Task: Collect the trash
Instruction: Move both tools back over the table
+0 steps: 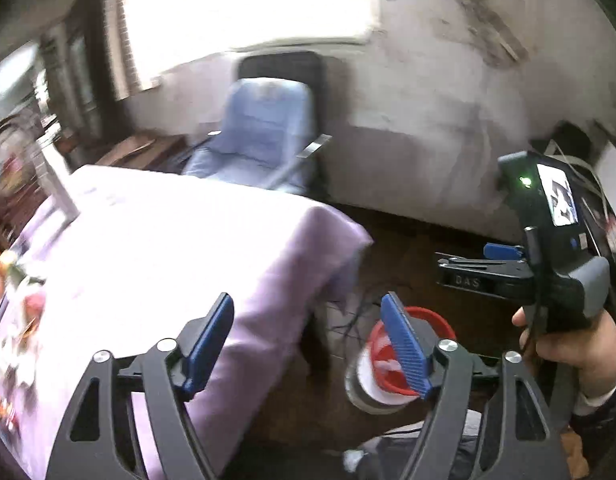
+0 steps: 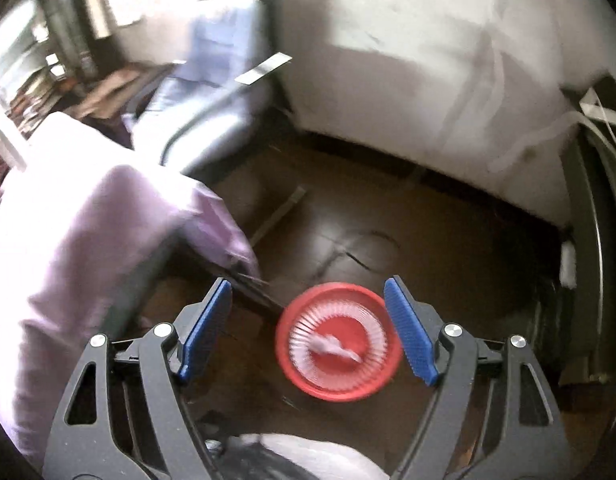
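A red and white trash bin (image 2: 339,344) stands on the dark floor, with a small pale scrap (image 2: 331,346) lying inside it. My right gripper (image 2: 308,332) is open and empty, held above the bin. The bin also shows in the left wrist view (image 1: 387,364), low beside the table corner. My left gripper (image 1: 308,348) is open and empty, over the edge of the lilac-covered table (image 1: 180,248). Blurred colourful items (image 1: 12,312) lie at the table's left edge. The right gripper (image 1: 487,272) shows at the right of the left wrist view, held in a hand.
A blue-cushioned chair (image 1: 264,132) stands behind the table against the pale wall. A white framed object (image 1: 56,184) leans at the table's far left. Dark furniture (image 2: 587,240) lines the right side. Thin dark strands (image 1: 355,316) hang below the cloth's corner.
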Demonstrator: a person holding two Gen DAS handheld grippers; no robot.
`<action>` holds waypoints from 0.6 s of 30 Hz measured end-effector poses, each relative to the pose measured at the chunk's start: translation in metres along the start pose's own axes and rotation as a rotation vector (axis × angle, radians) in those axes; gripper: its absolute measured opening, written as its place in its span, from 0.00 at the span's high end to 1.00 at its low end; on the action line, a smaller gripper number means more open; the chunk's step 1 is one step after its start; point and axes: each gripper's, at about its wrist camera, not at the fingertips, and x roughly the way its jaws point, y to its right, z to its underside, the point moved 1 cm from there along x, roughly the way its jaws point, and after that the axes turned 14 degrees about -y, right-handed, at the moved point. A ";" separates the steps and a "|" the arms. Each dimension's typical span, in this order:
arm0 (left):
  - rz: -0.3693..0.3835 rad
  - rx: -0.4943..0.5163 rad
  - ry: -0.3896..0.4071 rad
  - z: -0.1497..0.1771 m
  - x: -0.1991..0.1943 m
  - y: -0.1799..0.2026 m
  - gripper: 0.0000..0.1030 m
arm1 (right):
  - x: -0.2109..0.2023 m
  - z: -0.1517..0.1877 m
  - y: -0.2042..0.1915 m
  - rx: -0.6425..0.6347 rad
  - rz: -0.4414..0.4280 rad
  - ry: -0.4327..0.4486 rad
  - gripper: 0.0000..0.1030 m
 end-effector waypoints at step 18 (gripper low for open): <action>-0.289 -0.528 0.038 0.083 -0.085 -0.241 0.18 | -0.061 0.014 -0.279 -0.576 -0.256 0.048 0.22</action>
